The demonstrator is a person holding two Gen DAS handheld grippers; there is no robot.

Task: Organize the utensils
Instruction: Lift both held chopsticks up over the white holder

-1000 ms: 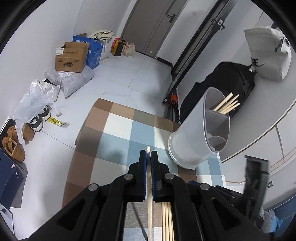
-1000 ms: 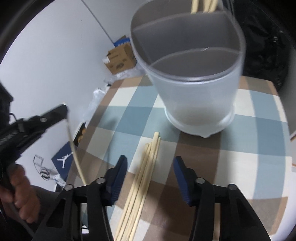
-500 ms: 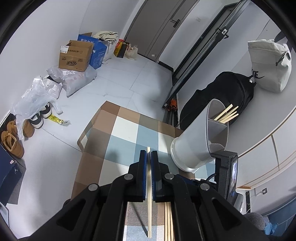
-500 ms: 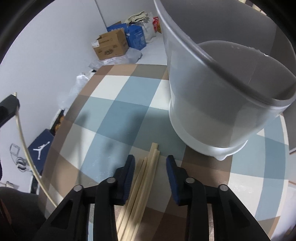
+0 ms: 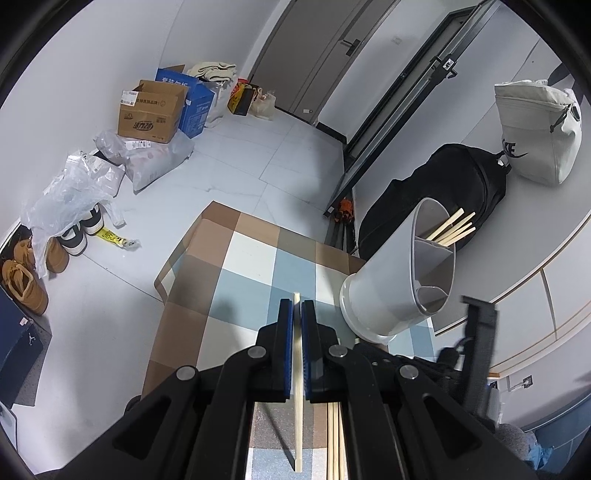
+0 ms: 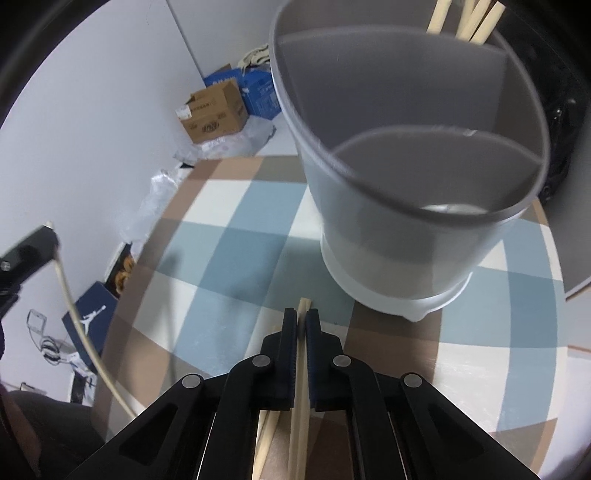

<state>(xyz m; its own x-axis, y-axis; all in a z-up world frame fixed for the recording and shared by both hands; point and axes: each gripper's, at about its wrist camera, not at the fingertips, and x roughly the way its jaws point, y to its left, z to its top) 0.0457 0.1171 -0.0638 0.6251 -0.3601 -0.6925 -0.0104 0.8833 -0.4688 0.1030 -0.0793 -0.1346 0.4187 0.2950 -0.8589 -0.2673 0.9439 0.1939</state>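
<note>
Surface: checked blue, white and brown tablecloth (image 6: 236, 258).
Holder: divided grey plastic utensil holder (image 6: 388, 236), chopsticks held in its far compartment.
Left gripper (image 5: 297, 314): clamped on one pale wooden chopstick (image 5: 297, 406).
Right gripper (image 6: 301, 321): closed around pale wooden chopsticks on the cloth (image 6: 300, 398).
Hidden: lower ends are cut off.

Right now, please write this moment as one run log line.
left gripper: shut on chopstick | right gripper: shut on table chopstick | holder: upright

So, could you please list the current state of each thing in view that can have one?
Left tool: shut on a single chopstick, held above the table.
Right tool: shut on a chopstick from the pile.
Loose chopsticks: lying flat on the checkered tablecloth.
Utensil holder: upright, far compartment holding chopsticks; nearer compartments look empty.
</note>
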